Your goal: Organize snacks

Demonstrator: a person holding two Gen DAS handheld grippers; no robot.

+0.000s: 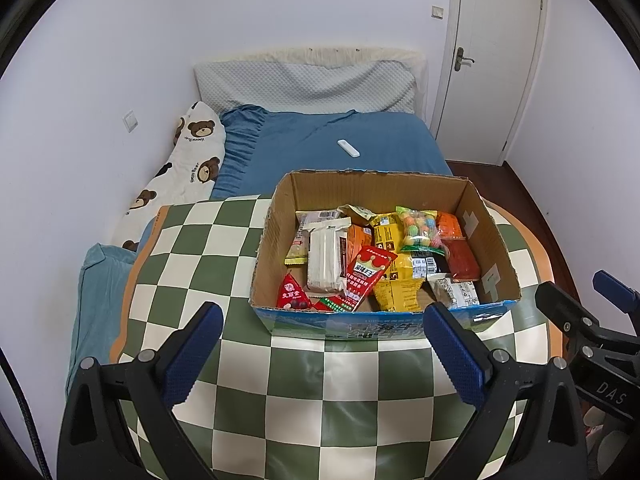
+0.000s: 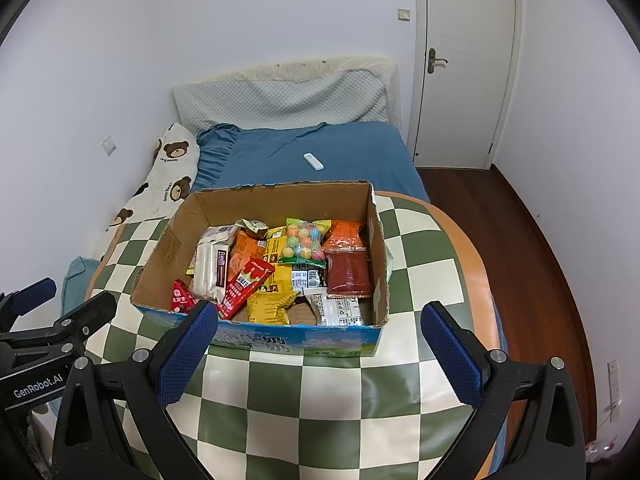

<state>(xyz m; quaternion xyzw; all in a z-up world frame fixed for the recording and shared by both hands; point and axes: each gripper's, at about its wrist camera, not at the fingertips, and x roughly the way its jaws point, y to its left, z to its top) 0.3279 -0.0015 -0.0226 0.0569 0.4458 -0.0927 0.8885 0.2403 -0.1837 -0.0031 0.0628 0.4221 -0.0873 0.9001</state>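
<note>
A: Where are the snacks?

B: All inside the open brown cardboard box with a blue printed front [image 1: 384, 326], which sits on the round desk under a green-and-cream checked cover [image 1: 320, 392]. A long red packet with white lettering [image 1: 366, 276] leans across a white ribbed wrapper [image 1: 324, 260]; a small red triangular pouch [image 1: 292, 294] lies in the near left corner.

A: And further back?

B: A clear bag of coloured candy balls [image 2: 304, 242] rests on yellow packets [image 2: 268, 302], with a dark red pouch [image 2: 347, 272] against the right wall of the box.

A: The tongs?

B: The left tongs [image 1: 320, 344] are spread wide with nothing between the blue pads, hovering over the desk just short of the box. The right tongs [image 2: 320, 344] are likewise wide apart and empty, close to the box front.

A: Around the desk?

B: Behind it, a bed with a blue sheet [image 1: 320, 140], a white remote [image 1: 348, 148] lying on it, a bear-print pillow [image 1: 188, 168] along the wall, and a white door [image 2: 464, 60] to the right.
</note>
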